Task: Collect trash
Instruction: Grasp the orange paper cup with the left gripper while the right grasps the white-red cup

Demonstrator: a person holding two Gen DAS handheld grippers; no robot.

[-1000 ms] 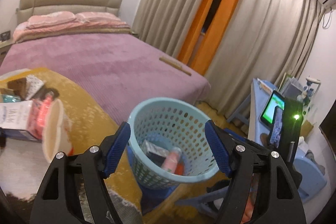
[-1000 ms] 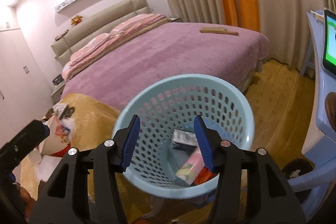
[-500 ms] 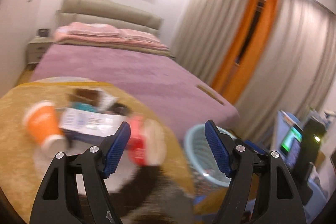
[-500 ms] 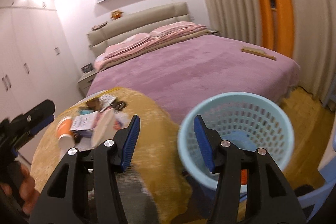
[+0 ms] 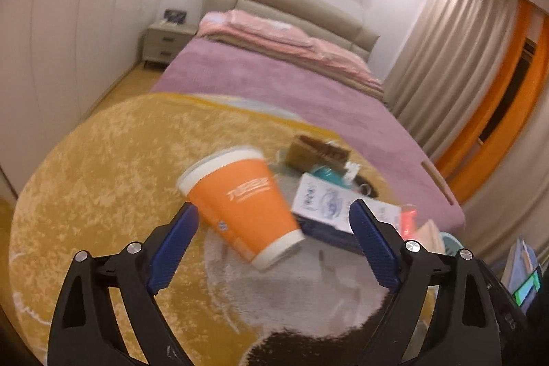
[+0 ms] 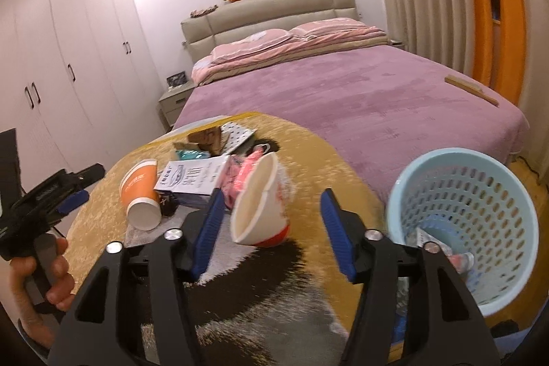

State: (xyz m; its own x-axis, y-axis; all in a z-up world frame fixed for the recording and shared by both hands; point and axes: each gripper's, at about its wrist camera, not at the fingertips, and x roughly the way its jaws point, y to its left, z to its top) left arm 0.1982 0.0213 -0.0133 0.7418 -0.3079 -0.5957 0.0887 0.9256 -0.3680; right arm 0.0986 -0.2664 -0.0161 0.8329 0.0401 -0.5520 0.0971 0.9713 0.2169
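Both wrist views look down close over the round rug (image 5: 103, 167), sharing the orange cup (image 6: 139, 186).

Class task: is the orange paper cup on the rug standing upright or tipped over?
Tipped over: the orange cup lies on its side on the rug.

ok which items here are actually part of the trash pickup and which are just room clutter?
Job:
- orange cup, on its side on the rug
- crushed white cup, on its side
- white carton
- pink wrapper
- blue basket, already holding some trash
- left gripper and right gripper, jaws open

Not the job:
- bed
- nightstand
- wardrobe
- curtains
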